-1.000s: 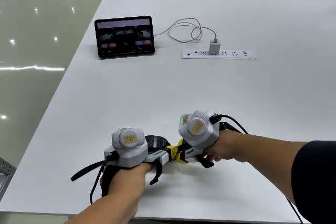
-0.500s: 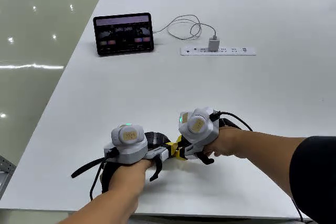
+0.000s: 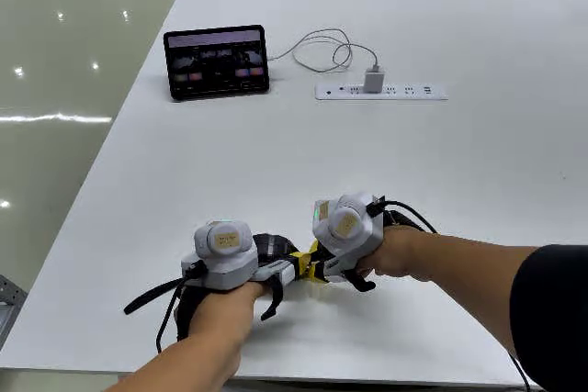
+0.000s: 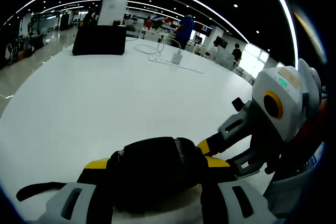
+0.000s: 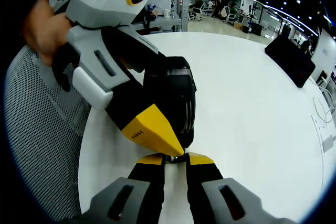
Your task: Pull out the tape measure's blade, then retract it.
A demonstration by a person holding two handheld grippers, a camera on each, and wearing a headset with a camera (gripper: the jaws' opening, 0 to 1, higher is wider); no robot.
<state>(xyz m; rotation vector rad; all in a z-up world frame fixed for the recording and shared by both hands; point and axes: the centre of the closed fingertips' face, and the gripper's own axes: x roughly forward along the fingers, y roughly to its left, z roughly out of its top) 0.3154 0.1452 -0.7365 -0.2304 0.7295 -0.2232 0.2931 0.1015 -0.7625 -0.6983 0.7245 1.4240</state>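
The black tape measure (image 3: 273, 248) lies on the white table (image 3: 303, 153) near its front edge, and my left gripper (image 3: 281, 264) is shut on its body. In the left gripper view the case (image 4: 152, 156) sits between the yellow-tipped jaws of the left gripper (image 4: 157, 167), while the right gripper's fingers (image 4: 231, 127) come in from the right. My right gripper (image 5: 175, 159) is shut at the lower front of the tape measure (image 5: 170, 93), pinching a small dark piece that looks like the blade's tip. No length of blade shows outside the case. In the head view the right gripper (image 3: 313, 268) meets the left one tip to tip.
A dark tablet (image 3: 217, 61) stands at the back left. A white power strip (image 3: 381, 92) with a charger and a looped white cable (image 3: 322, 50) lies behind the middle. A black strap (image 3: 152, 298) trails left of my left hand. The table's left edge (image 3: 96, 172) drops to a glossy floor.
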